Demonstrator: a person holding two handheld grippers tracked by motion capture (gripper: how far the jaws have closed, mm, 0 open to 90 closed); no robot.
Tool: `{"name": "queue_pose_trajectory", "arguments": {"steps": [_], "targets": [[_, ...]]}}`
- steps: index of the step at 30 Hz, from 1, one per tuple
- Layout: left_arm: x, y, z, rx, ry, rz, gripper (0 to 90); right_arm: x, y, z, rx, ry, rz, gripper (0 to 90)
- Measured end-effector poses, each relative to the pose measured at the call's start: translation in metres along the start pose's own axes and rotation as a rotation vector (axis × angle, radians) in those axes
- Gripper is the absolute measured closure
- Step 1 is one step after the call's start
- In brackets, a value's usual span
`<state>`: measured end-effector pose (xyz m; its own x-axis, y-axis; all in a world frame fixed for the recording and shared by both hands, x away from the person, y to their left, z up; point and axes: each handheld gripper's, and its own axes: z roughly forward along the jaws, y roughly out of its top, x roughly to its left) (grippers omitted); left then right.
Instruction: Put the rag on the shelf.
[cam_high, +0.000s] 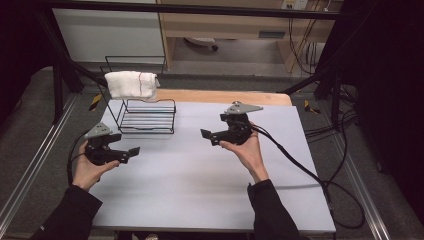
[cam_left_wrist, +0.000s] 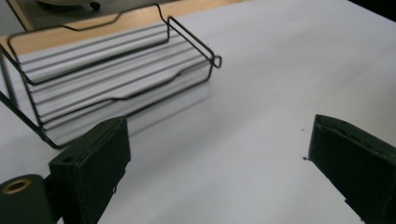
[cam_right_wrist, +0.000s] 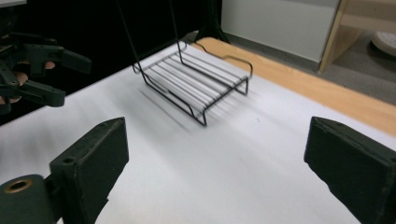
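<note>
High view: a white-topped bench (cam_high: 200, 175) with a bare wooden strip along its far edge stands on grey floor inside a dark metal frame, with aluminium rails along both sides; beyond it are a pale cabinet, wooden shelving and hanging cables. A two-tier black wire rack (cam_high: 142, 112) sits at the far left corner of the bench, and a folded white cloth (cam_high: 131, 84) rests on its upper tier. The left hand-held gripper (cam_high: 131, 152) is held just above the near left part of the surface, jaws apart and gripping nothing, pointing right. The right hand-held gripper (cam_high: 208, 136) is held near the middle, jaws apart and gripping nothing, pointing left toward the rack; its cable trails off the right edge to the floor. Left gripper view: both black jaws stand wide apart over bare white surface, with the rack's lower tier (cam_left_wrist: 112, 79) ahead and to the left, and the wooden strip behind it. Right gripper view: the jaws stand wide apart with nothing between them; the rack (cam_right_wrist: 196, 84) lies ahead, the wooden edge runs at right, and the left hand-held gripper (cam_right_wrist: 63, 79) shows at far left against a dark background
</note>
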<state>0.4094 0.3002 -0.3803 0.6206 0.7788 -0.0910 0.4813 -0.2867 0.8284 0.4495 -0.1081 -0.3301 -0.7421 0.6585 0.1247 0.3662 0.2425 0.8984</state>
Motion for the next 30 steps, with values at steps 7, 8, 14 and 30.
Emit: {"name": "queue_pose_trajectory", "arguments": {"steps": [7,8,14,30], "targets": [[-0.011,-0.023,0.008,0.032,-0.015,0.015,5.8,-0.020,-0.042,-0.026,0.022,-0.009,0.036,4.8],[-0.013,-0.026,0.009,0.030,-0.016,0.015,5.8,-0.023,-0.047,-0.030,0.023,-0.010,0.043,4.6],[-0.018,-0.040,0.012,0.034,-0.030,0.021,6.1,-0.037,-0.084,-0.052,0.049,-0.026,0.070,2.7],[-0.025,-0.058,0.013,0.040,-0.028,0.057,6.9,-0.059,-0.158,-0.099,0.071,-0.029,0.142,0.6]]}}
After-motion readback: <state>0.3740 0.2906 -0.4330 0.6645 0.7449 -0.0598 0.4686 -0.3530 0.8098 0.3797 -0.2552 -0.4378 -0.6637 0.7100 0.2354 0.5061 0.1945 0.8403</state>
